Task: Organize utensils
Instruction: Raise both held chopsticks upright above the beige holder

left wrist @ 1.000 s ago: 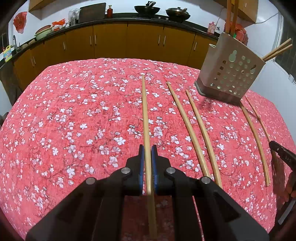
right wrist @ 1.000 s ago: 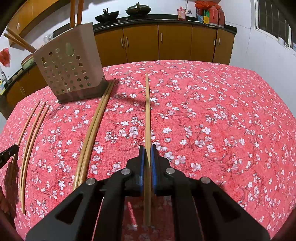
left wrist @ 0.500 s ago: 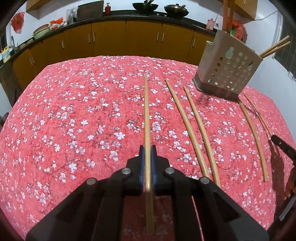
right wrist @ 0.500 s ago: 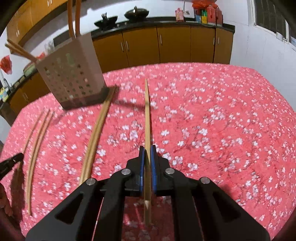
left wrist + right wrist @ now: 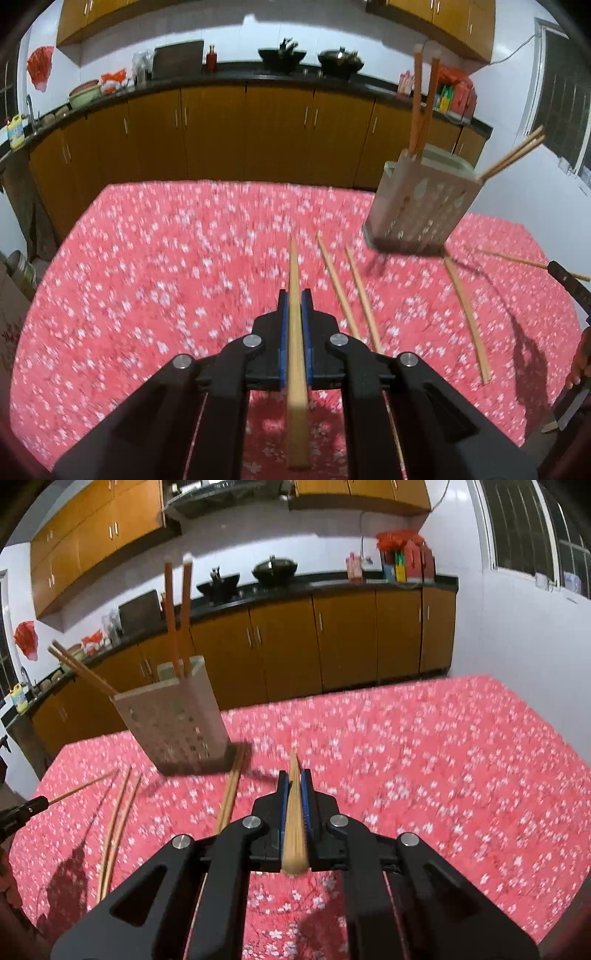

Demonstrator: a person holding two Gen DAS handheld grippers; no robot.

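Note:
My left gripper (image 5: 294, 297) is shut on a pale wooden chopstick (image 5: 295, 362), which hangs above the red floral tablecloth (image 5: 147, 277). In the right wrist view my right gripper (image 5: 294, 775) is shut on another chopstick (image 5: 294, 823), also off the cloth. The perforated beige utensil holder (image 5: 417, 206) (image 5: 173, 723) stands on the table ahead, between the two grippers. It holds two upright reddish chopsticks and two leaning pale ones. Loose chopsticks lie on the cloth: a pair (image 5: 351, 291) beside my left gripper, one (image 5: 467, 317) further right, and a pair (image 5: 118, 812) at the left.
Brown kitchen cabinets (image 5: 221, 133) with a dark counter run behind the table's far edge and carry woks, bottles and bags. A white wall and window (image 5: 535, 528) close the right side. A person's hand (image 5: 583, 354) shows at the right edge of the left wrist view.
Both grippers have risen with their chopsticks, which were lying on the cloth and now hang clear of it. Both views have tipped up, showing more of the cabinets and wall.

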